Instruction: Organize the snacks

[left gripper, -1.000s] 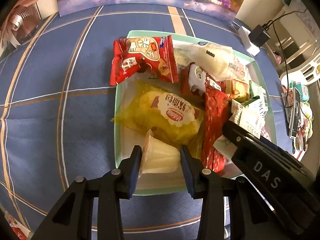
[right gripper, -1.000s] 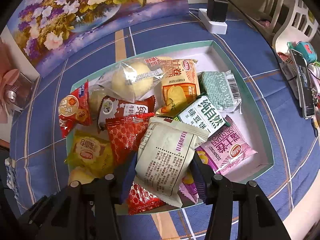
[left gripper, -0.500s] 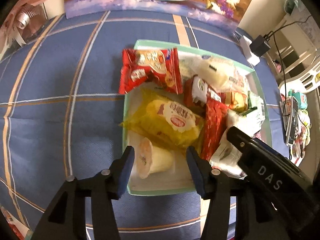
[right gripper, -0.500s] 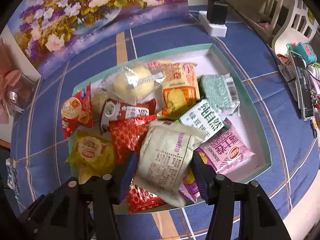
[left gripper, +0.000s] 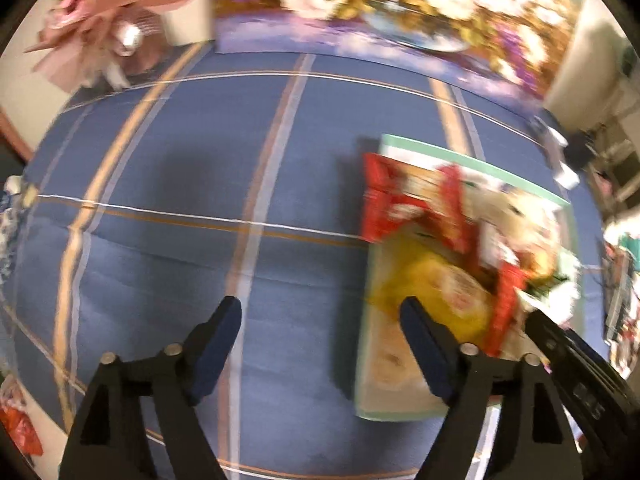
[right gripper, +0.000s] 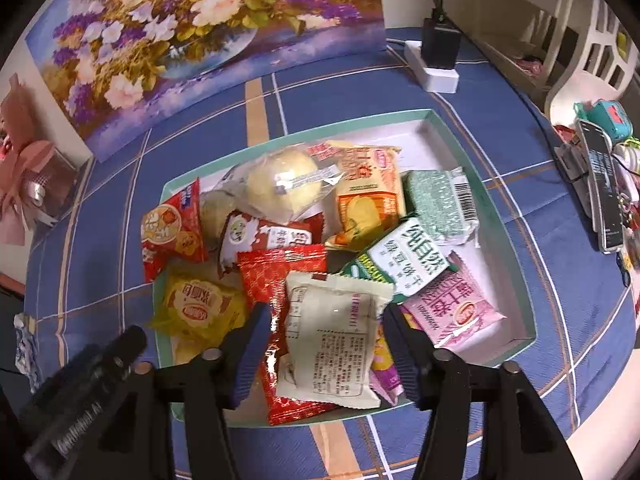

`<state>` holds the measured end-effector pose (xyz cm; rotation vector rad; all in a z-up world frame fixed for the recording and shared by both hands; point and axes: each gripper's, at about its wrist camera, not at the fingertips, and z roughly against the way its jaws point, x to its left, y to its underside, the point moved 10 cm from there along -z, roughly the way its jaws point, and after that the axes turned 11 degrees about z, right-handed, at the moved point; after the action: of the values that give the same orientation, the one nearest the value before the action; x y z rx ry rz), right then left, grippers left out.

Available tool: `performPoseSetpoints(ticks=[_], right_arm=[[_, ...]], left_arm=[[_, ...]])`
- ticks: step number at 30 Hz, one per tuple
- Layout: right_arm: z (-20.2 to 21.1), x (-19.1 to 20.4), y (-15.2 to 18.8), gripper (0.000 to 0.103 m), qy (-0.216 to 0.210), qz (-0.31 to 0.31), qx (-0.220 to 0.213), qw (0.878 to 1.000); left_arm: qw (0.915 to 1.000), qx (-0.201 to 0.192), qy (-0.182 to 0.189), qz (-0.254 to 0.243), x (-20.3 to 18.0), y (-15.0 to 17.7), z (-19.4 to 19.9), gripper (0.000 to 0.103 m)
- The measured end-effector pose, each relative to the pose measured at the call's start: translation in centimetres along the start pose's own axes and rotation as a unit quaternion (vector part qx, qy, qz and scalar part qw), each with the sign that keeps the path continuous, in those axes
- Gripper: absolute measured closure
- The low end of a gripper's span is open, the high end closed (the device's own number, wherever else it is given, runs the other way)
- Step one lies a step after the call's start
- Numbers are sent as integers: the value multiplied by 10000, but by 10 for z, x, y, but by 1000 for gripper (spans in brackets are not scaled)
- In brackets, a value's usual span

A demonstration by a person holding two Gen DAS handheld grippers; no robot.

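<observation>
A shallow green-rimmed tray (right gripper: 516,264) on the blue plaid tablecloth holds several snack packets. My right gripper (right gripper: 326,316) is open, its fingers either side of a cream packet (right gripper: 332,344) that lies on top of a red packet (right gripper: 280,276). A pink packet (right gripper: 452,308) and a yellow packet (right gripper: 196,308) lie beside them. In the blurred left wrist view my left gripper (left gripper: 320,316) is open wide and empty over the bare cloth, left of the tray (left gripper: 368,380). A pale jelly cup (left gripper: 390,360) lies in the tray's near corner.
A flower painting (right gripper: 192,32) stands at the back of the table. A white power strip with a black plug (right gripper: 436,60) lies behind the tray. A pink gift bow (right gripper: 28,184) sits at the left. A phone and clutter (right gripper: 600,184) lie at the right edge.
My left gripper let go of the jelly cup, opened wide and swung left off the tray. My right gripper opened and the cream packet now lies loose between its fingers.
</observation>
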<state>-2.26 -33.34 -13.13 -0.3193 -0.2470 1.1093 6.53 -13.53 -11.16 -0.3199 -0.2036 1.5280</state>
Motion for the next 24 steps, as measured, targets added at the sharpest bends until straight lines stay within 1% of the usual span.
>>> performPoseSetpoints(ticks=[2, 5, 8, 10, 12, 13, 21, 23, 24], right_arm=[[-1, 5, 0, 33, -17, 97, -21, 9999], [-1, 13, -2, 21, -31, 228, -59, 9997], [-1, 19, -3, 20, -49, 328, -98, 9994], [-2, 21, -4, 16, -56, 357, -112, 9993], [-2, 22, -4, 3, -67, 378, -121, 9992], [-2, 23, -5, 1, -77, 393, -148, 9991], [3, 32, -10, 0, -105, 545, -331, 9979], [7, 33, -11, 0, -72, 585, -387, 9975], [8, 34, -11, 0, -41, 598, -416, 9973]], left_arm=[[9996, -105, -239, 78, 11, -8, -3, 16], [9986, -200, -453, 195, 30, -16, -3, 16], [9976, -249, -566, 308, 43, -20, -3, 6], [9973, -259, -577, 365, 48, -23, -3, 6], [9971, -245, -581, 424, 53, -24, -5, 6], [9970, -233, -582, 446, 55, -24, -5, 5], [9968, -279, -547, 519, 59, -26, -2, 6], [9969, -308, -522, 496, 58, -26, 0, 6], [9966, -325, -565, 502, 58, -26, 2, 6]])
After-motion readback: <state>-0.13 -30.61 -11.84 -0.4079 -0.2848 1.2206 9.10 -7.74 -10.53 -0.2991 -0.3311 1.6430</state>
